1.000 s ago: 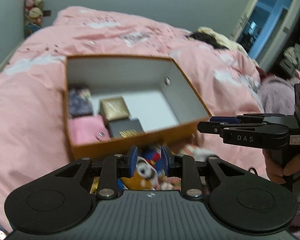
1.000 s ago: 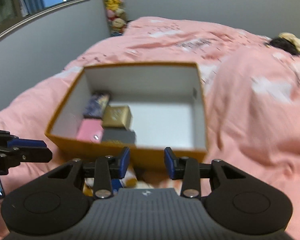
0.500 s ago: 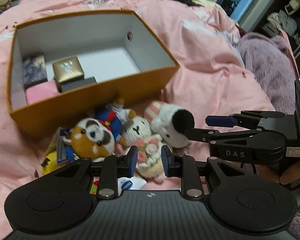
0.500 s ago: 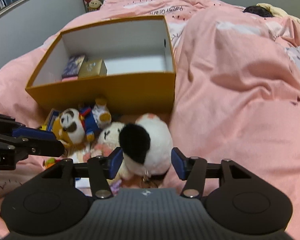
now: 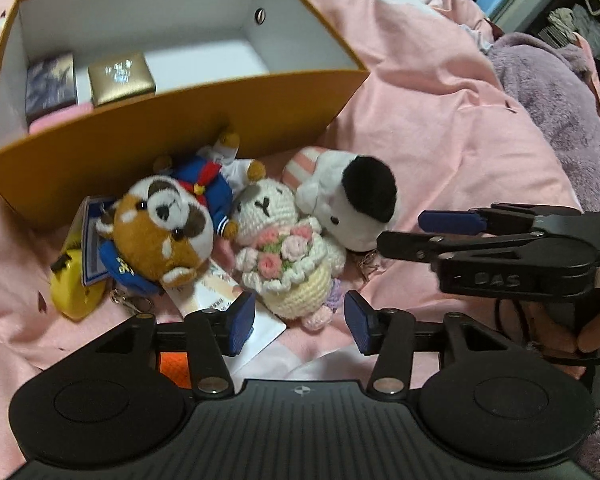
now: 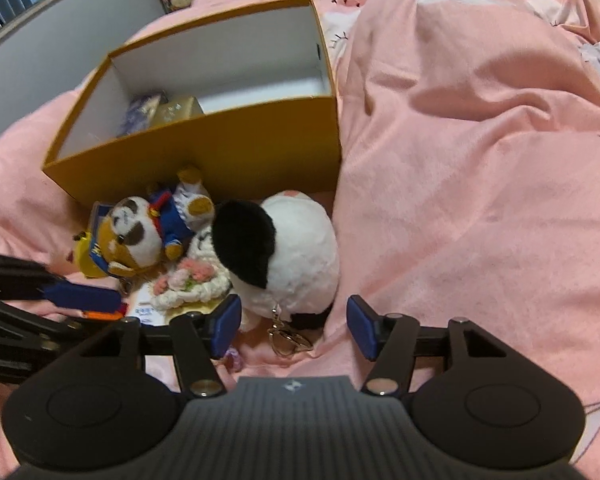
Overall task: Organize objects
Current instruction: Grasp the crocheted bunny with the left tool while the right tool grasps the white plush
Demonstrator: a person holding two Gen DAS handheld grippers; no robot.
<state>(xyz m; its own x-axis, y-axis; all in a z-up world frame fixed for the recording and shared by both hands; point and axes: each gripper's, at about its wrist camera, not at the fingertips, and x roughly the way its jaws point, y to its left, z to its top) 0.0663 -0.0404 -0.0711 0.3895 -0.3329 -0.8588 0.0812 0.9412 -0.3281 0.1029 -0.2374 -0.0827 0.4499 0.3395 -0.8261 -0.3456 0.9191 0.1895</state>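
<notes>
Orange box (image 5: 180,120), plush toys (image 5: 260,232) beside it — keyring (image 6: 288,338) only in right view, both tongs (image 5: 298,322) (image 6: 292,326) spread.

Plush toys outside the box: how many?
3: raccoon left, crocheted bunny middle, black-eared plush right, all before the box. Others may hide beneath.

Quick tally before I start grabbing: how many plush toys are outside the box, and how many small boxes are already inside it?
Plush toys outside: 3, namely red panda, crochet bunny, black-and-white plush
Small boxes inside: 3, namely dark, gold, pink
Total: 6
</notes>
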